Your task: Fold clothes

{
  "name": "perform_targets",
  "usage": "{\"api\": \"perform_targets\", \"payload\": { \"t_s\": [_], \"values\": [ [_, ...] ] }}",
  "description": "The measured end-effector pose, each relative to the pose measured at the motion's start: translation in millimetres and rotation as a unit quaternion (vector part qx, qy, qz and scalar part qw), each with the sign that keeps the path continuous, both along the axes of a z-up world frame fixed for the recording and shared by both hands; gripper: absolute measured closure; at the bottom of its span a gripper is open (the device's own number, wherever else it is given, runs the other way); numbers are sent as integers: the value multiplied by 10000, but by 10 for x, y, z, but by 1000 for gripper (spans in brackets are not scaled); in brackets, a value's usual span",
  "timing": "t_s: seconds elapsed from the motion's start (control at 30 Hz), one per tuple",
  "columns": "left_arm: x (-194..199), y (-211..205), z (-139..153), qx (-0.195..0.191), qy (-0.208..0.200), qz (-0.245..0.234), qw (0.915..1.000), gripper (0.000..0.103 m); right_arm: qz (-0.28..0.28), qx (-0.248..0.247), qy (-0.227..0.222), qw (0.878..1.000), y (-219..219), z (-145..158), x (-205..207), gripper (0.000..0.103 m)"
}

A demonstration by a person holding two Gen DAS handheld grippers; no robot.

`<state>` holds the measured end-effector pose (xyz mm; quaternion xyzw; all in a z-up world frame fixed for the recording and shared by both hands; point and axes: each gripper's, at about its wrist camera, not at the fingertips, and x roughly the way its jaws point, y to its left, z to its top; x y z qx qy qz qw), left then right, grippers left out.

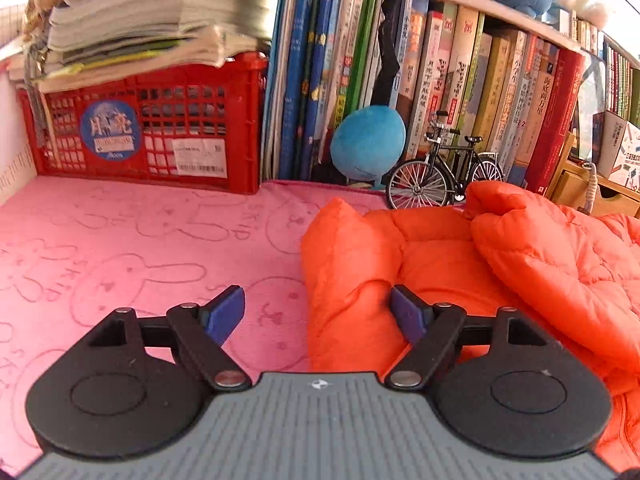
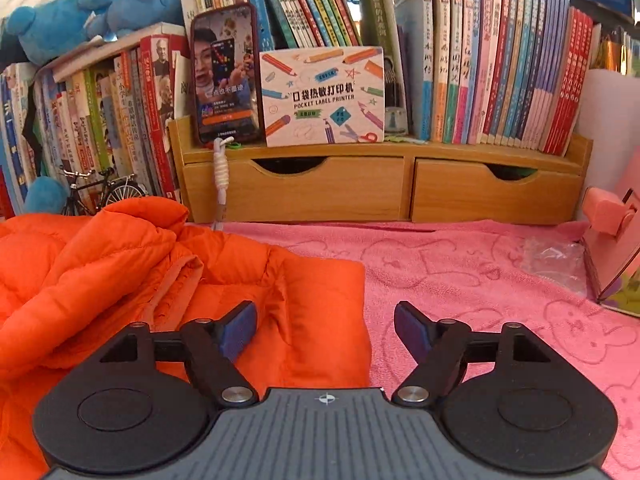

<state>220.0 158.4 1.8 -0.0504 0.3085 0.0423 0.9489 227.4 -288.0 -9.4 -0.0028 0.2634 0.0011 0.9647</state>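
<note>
Left claw: the left claw [image 1: 318, 312] is seen with its blue pads spread wide apart and nothing clamped; the left edge of the orange jacket [image 1: 440, 264] lies between the jaws, untouched by either pad as far as can be told.
Right claw: the right claw [image 2: 326, 332] is likewise held apart and empty; the jacket's right edge [image 2: 312, 300] is straddled, one pad over the cloth, the other over the pink towel [image 2: 480, 280].
Jacket: a puffy quilted orange jacket is laid on the towel, its near part flat, its far part heaped in loose folds toward the books.
Step in hand: a fold appears to have been set down, both near corners being free; the garment is judged only partly folded.
Next move: a fresh hold on the near edge or on the bunched far part seems called for, with the pads closed on cloth alone and the towel left out.
Towel: rabbit outlines and the letters "SKIP" [image 1: 236, 226] can be read in the pile.
Box: "POCKET LABEL PRINTER" is printed on the white box [image 2: 322, 98], under a line of Chinese characters.
Crate: a round blue sticker [image 1: 110, 130] and a barcode label are borne by the red crate [image 1: 240, 128]; their writing is too small to read.
Books: the spines carry Chinese titles, not legible here.
</note>
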Motion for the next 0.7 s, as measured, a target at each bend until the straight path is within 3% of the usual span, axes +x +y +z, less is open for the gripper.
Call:
{"api": "perform_targets", "payload": {
  "t_s": [0.1, 0.2, 0.33, 0.4, 0.47, 0.6, 0.7],
  "values": [
    [-291, 28, 111, 98, -207, 121, 9997, 22, 99, -420, -332, 9985, 38, 130, -372, 14],
    [-586, -17, 187, 74, -284, 43, 9996, 21, 360, -487, -532, 9968, 139, 193, -778, 10],
    [-1046, -177, 178, 201, -398, -295, 9986, 17, 915, -562, -716, 9916, 295, 234, -1358, 5],
    [-1179, -315, 232, 419, -677, -444, 9958, 17, 1187, -755, -858, 9863, 412, 239, -1596, 5],
    [-1155, -475, 371, 601, -1010, -444, 9921, 17, 1339, -892, -1086, 9810, 559, 307, -1660, 5],
    [-850, -924, 647, 841, -1428, -220, 9859, 12, 1129, -717, -1489, 9798, 959, 540, -1330, 5],
    [-621, -1359, 599, 1262, -1341, -318, 9824, 11, 1158, -463, -1273, 9840, 1234, 557, -973, 5]
  ]
}}
